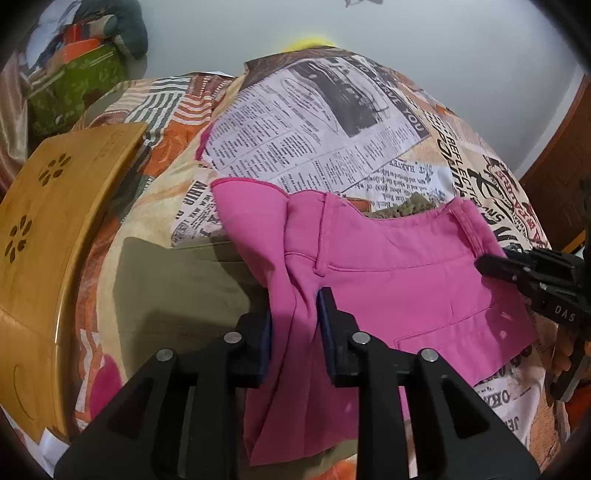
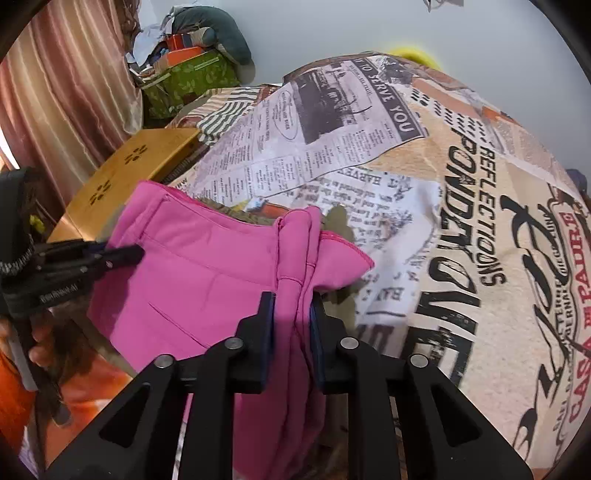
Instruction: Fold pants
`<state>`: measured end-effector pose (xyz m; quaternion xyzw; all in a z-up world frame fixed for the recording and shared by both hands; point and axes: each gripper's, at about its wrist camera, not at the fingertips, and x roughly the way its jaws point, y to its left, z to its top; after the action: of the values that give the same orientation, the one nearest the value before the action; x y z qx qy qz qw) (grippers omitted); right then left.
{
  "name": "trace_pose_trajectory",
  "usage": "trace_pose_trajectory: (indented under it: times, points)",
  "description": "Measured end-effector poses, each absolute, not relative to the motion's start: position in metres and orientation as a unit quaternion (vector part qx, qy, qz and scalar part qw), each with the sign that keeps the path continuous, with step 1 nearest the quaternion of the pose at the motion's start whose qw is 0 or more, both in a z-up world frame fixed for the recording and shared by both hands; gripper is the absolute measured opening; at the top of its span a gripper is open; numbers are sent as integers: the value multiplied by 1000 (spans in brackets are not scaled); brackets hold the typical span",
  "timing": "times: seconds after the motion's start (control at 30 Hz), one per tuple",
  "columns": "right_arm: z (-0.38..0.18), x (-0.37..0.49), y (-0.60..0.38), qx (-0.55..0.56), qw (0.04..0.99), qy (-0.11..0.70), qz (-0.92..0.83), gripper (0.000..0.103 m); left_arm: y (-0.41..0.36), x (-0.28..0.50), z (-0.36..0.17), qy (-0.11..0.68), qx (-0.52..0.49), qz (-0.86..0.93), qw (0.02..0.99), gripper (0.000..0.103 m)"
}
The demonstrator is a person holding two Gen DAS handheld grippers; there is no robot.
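**Both grippers clamped on the pink pants' waist**

My left gripper (image 1: 295,317), the black two-finger tool with blue pads at the bottom centre of the left wrist view, has its jaws drawn close on a bunched fold of the bright pink cotton pants (image 1: 388,280); the cloth fills the narrow gap between the pads. My right gripper (image 2: 291,317), of the same black build, pinches another gather of the same pants (image 2: 207,280) at the bottom centre of the right wrist view. No bare space shows between pads and fabric on either tool.

As for containers, I see a green leaf-patterned box (image 2: 188,79) in the upper left of the right wrist view, piled with an orange box and crumpled cloths and papers; I cannot tell more of its contents. A dark grey cushion (image 2: 221,35) leans behind it.

The pants sit mid-frame over the newspaper-print bedspread (image 2: 461,206), the waistband stretched between my two tools and running left to right across each picture. The rest of the fabric falls toward the lower edge, past the fingers, so the long axis runs from the waistband down out of frame. One pink corner (image 2: 351,264) juts toward the right of the right wrist view.

A yellow wooden board with flower cut-outs (image 1: 48,229) lies at the left, beside the pants.
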<state>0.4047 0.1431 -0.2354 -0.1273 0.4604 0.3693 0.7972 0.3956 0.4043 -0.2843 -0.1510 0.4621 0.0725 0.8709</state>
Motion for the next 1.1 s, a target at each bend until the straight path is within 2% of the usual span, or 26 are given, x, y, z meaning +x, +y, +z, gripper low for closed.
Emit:
trace_pose_trajectory:
  times: [0.1, 0.17, 0.23, 0.5, 0.63, 0.77, 1.1]
  points:
    - [-235, 403, 134, -147, 803, 452, 359, 21, 406, 390, -280, 463, -140, 80, 871, 30]
    - [-234, 403, 128, -161, 810, 445, 347, 29, 406, 386, -277, 465, -128, 89, 871, 33]
    - [-234, 402, 121, -166, 815, 443, 336, 33, 406, 381, -277, 468, -110, 105, 871, 33]
    - [-239, 405, 110, -152, 816, 451, 329, 34, 419, 366, -300, 496, -102, 133, 852, 33]
    - [-222, 399, 107, -147, 825, 438, 325, 34, 412, 359, -286, 483, -101, 129, 860, 33]
    - [-185, 383, 97, -138, 839, 410, 330, 35, 398, 345, -249, 454, -98, 126, 876, 33]
    - [-58, 301, 53, -84, 877, 304, 361, 35, 326, 272, -98, 337, -67, 95, 934, 33]
